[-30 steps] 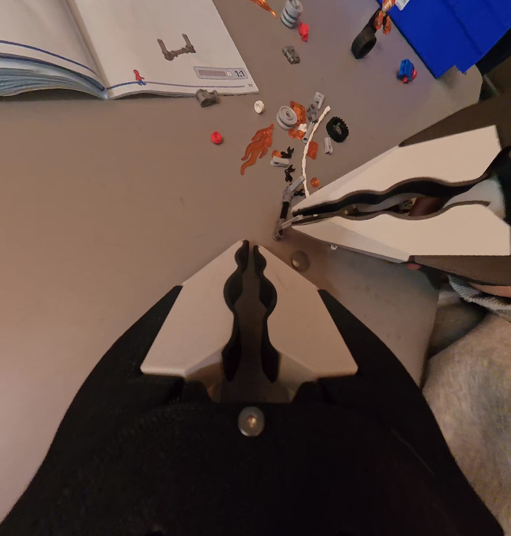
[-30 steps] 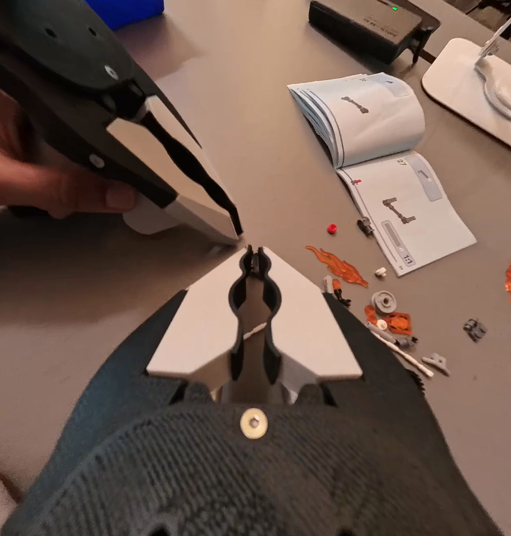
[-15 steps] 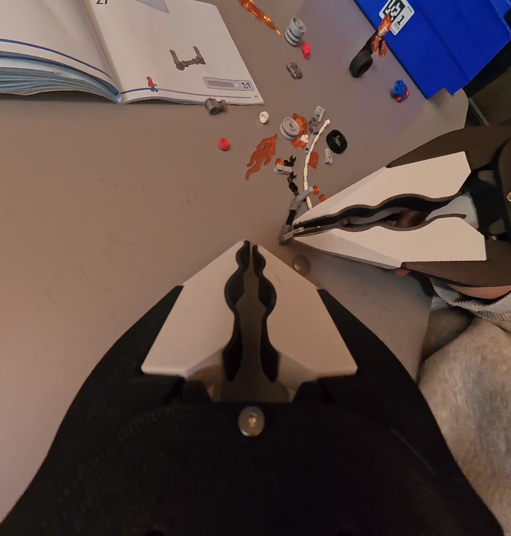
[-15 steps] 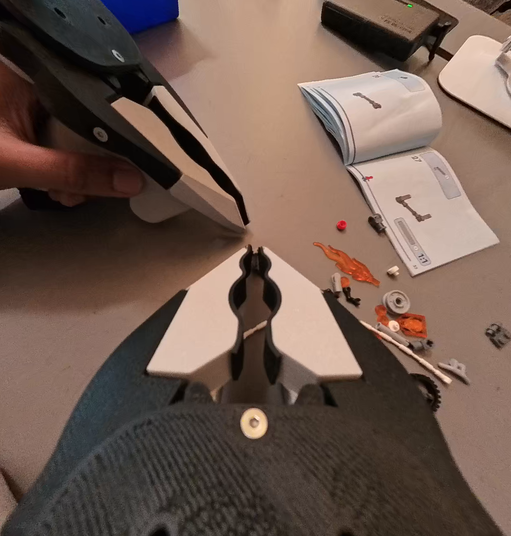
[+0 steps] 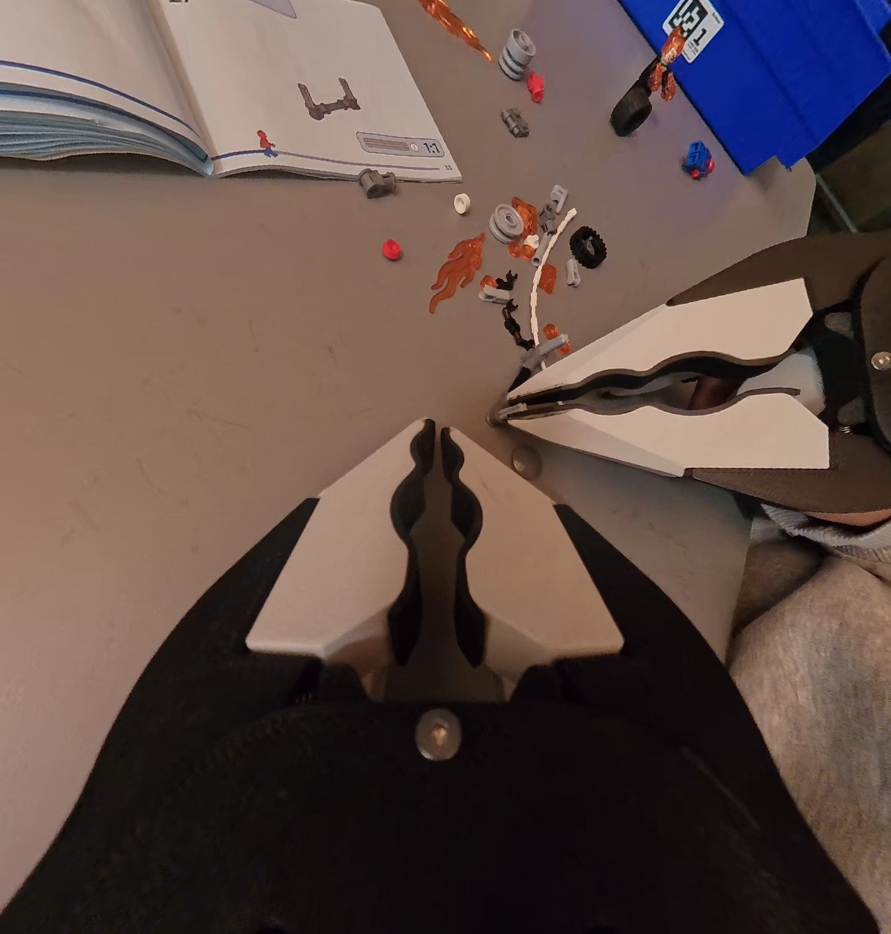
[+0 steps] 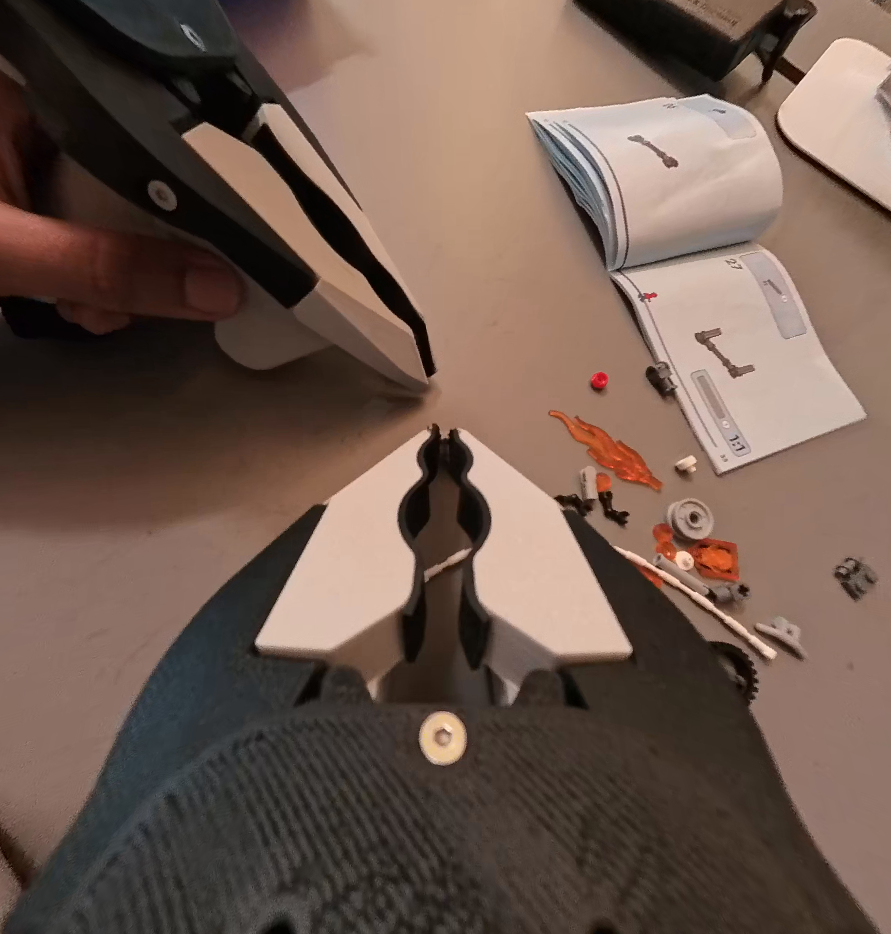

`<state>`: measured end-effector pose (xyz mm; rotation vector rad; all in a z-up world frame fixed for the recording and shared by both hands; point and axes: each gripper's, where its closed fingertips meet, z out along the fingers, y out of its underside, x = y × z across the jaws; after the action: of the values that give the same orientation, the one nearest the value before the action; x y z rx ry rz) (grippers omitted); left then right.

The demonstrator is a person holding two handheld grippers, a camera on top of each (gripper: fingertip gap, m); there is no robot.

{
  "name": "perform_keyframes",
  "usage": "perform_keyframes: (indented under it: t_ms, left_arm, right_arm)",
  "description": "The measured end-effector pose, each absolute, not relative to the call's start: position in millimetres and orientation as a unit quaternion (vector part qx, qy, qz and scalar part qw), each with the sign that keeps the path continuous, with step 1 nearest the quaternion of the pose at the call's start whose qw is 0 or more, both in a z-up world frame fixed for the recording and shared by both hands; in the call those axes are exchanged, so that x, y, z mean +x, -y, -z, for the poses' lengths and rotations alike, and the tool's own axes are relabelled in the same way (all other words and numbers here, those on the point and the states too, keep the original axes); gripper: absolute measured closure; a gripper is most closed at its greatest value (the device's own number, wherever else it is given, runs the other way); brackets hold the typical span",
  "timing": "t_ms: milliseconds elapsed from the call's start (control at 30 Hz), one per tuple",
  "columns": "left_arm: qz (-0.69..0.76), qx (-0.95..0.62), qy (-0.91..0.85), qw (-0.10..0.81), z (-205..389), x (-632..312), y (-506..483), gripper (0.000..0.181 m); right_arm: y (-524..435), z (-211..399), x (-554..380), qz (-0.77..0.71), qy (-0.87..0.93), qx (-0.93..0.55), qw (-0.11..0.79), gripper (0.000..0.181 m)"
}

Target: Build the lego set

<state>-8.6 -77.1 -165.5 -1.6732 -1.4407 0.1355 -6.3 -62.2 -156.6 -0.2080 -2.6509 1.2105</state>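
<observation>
**A:** What have you got in each hand?

**B:** Your right hand-held gripper [image 5: 504,410] has its jaws pinched almost together on a slim dark-grey lego rod piece [image 5: 495,417]. Only a short stub of it pokes out past the tips, low over the grey-brown table [image 5: 180,354]. Your left hand-held gripper [image 5: 433,433] shows a narrow slit between its black-lined tips and has nothing in it.

**A:** Where does the rod lie from the left one?

**B:** It is just ahead of the left tips and to their right, close but not touching. Its long axis seems to run along the right gripper's fingers, so the stub points back across at your left tips. How much of the rod is buried between the right jaws, I cannot tell.

**A:** Which hand makes the next move?

**B:** The left, I'd say, since it is free and its tips sit just beside the stub. You would probably need to part its jaws a little more and swing them right to meet the stub end-on. The spare parts, including a translucent orange flame piece [image 5: 458,270], lie further ahead of both grippers. The open white instruction booklet [image 5: 332,60] is far forward and to the left.

**A:** What's the risk?

**B:** The stub is short, so a skewed approach could knock the rod loose.
</observation>
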Motion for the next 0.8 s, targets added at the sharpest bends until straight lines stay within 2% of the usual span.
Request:
perform_keyframes:
  t_ms: [100,133,167,200,400,500,600,700,800]
  left_arm:
    - [-0.059,-0.677,0.581,0.448,165.2,-8.7,77.2,0.179]
    - [-0.061,-0.677,0.581,0.448,164.7,-8.9,77.4,0.178]
    - [-0.065,-0.676,0.58,0.45,163.8,-9.5,77.8,0.178]
    - [-0.069,-0.675,0.58,0.451,162.8,-10.2,78.5,0.176]
    - [-0.122,-0.655,0.586,0.46,151.1,-17.5,94.0,0.156]
    - [-0.206,-0.616,0.614,0.449,139.3,-24.5,127.4,0.126]
    - [-0.27,-0.566,0.672,0.395,136.6,-19.8,175.1,0.074]
    - [-0.307,-0.528,0.731,0.304,152.5,-11.7,219.5,0.053]
    - [-0.305,-0.521,0.772,0.199,181.1,-1.3,244.1,0.033]
  right_arm:
    - [62.1,155.4,-5.5,-0.413,0.902,-0.077,0.099,0.179]
    - [61.9,153.8,-6.5,-0.416,0.9,-0.082,0.098,0.166]
    - [62.3,150.0,-7.4,-0.423,0.897,-0.087,0.096,0.141]
    - [63.6,143.4,-6.4,-0.436,0.891,-0.086,0.087,0.126]
    - [47.0,91.6,-29.2,-0.529,0.839,-0.12,0.046,0.108]
    - [10.1,73.4,-85.2,-0.538,0.821,-0.143,0.123,0.105]
    - [-33.4,75.2,-163.0,-0.51,0.814,-0.174,0.214,0.101]
    - [-58.1,123.3,-220.7,-0.434,0.853,-0.237,0.166,0.086]
    - [-47.7,142.0,-239.7,-0.45,0.848,-0.258,0.108,0.072]
